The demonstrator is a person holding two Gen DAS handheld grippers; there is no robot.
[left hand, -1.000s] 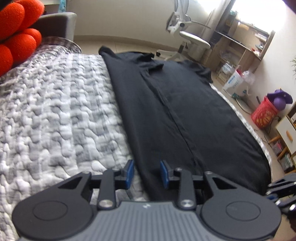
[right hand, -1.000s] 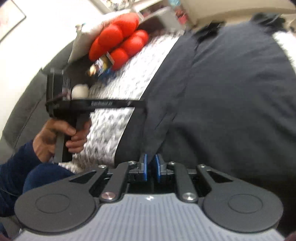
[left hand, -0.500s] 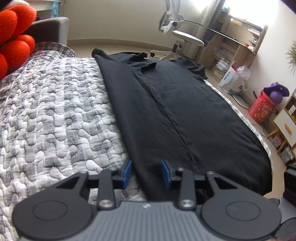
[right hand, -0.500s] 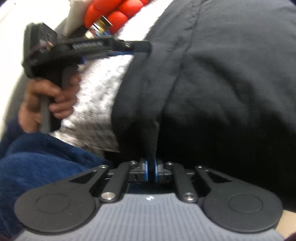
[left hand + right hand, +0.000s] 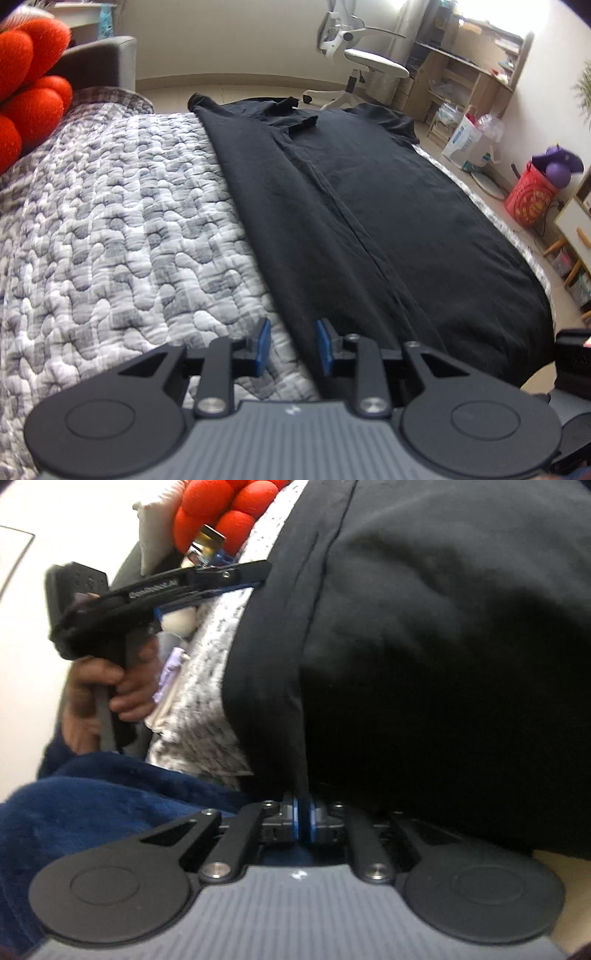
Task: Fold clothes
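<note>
Your left hand-held gripper (image 5: pixel 291 345) stood with its blue pads wide apart, straddling the near left edge of the black shirt (image 5: pixel 369 206) and gripping nothing. Your right hand-held gripper (image 5: pixel 303 821) was pinched tight on the shirt's near hem, a strip of black cloth caught between its pads. From the right wrist view, your left hand (image 5: pixel 107 694) wrapped the other tool's handle, above a dark blue sleeve (image 5: pixel 110 794).

The shirt lay flat along the bed, over the grey-and-white quilt (image 5: pixel 110 229), its left side folded in along a lengthwise crease; collar and sleeves lay at the far end. Orange cushions (image 5: pixel 26 85) sat at the far left.

Containers, beyond the bed on the floor at right: a red basket (image 5: pixel 528 201) with a purple item (image 5: pixel 559 168) on top; farther off, a white bag (image 5: pixel 467 142) with clear plastic bottles showing, contents otherwise unclear. Farthest: a white office chair (image 5: pixel 365 62) beside a wooden desk (image 5: pixel 472 74).
</note>
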